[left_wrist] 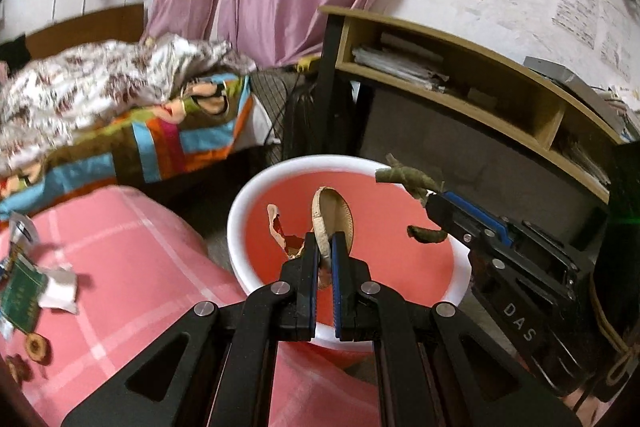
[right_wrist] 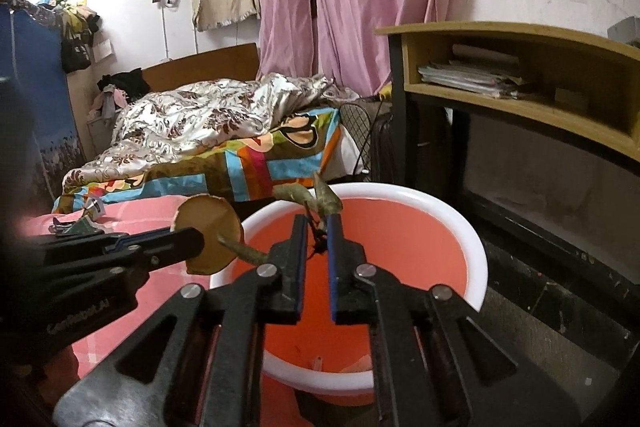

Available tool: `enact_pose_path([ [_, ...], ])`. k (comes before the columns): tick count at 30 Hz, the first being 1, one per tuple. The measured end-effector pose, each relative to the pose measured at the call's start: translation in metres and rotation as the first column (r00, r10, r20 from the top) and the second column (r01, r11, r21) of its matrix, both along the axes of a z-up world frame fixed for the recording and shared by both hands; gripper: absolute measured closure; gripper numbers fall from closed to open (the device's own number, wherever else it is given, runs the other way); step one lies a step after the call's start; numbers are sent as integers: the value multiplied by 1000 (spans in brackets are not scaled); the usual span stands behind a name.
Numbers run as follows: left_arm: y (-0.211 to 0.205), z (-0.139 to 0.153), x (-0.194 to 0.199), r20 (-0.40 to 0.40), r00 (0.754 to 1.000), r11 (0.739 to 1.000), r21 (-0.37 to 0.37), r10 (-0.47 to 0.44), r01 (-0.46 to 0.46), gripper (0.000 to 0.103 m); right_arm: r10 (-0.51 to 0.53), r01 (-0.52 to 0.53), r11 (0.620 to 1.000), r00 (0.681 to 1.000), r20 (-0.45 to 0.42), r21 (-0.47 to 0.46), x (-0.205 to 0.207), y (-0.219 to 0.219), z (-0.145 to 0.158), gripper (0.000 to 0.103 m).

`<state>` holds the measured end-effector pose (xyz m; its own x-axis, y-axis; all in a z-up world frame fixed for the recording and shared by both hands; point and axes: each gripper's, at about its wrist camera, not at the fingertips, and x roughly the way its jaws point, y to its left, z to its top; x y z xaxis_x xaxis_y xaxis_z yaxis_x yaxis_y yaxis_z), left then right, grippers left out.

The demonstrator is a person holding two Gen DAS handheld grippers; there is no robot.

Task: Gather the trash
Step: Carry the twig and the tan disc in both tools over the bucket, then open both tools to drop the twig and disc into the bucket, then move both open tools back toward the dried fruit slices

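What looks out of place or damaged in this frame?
Scraps lie scattered on the pink cover instead of in the bin. The left gripper pinches a torn paper cup over the bin; the right gripper holds a twisted peel there too.

Pink checked cloth [left_wrist: 132, 267] across the near surface; at nine o'clock on it, green packet [left_wrist: 20, 297], crumpled white paper [left_wrist: 60, 289]; wooden discs [left_wrist: 38, 347] at eight.
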<state>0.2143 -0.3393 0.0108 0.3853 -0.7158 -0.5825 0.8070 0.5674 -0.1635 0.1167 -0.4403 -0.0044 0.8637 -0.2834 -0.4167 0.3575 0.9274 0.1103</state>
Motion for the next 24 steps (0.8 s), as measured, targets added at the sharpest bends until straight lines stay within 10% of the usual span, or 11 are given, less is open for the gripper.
enact_pose_path([
  [12, 6, -6, 18, -119, 992, 999, -32, 34, -38, 72, -28, 28, 999, 1000, -13, 18, 1, -5, -1, 62],
  [18, 29, 14, 9, -51, 991, 989, -80, 124, -128, 69, -16, 16, 1000, 999, 37, 11, -3, 1, 7, 45],
  [24, 86, 42, -9, 79, 954, 942, -197, 291, -271, 28, 6, -7, 1000, 987, 163, 4, -11, 18, 24, 20],
])
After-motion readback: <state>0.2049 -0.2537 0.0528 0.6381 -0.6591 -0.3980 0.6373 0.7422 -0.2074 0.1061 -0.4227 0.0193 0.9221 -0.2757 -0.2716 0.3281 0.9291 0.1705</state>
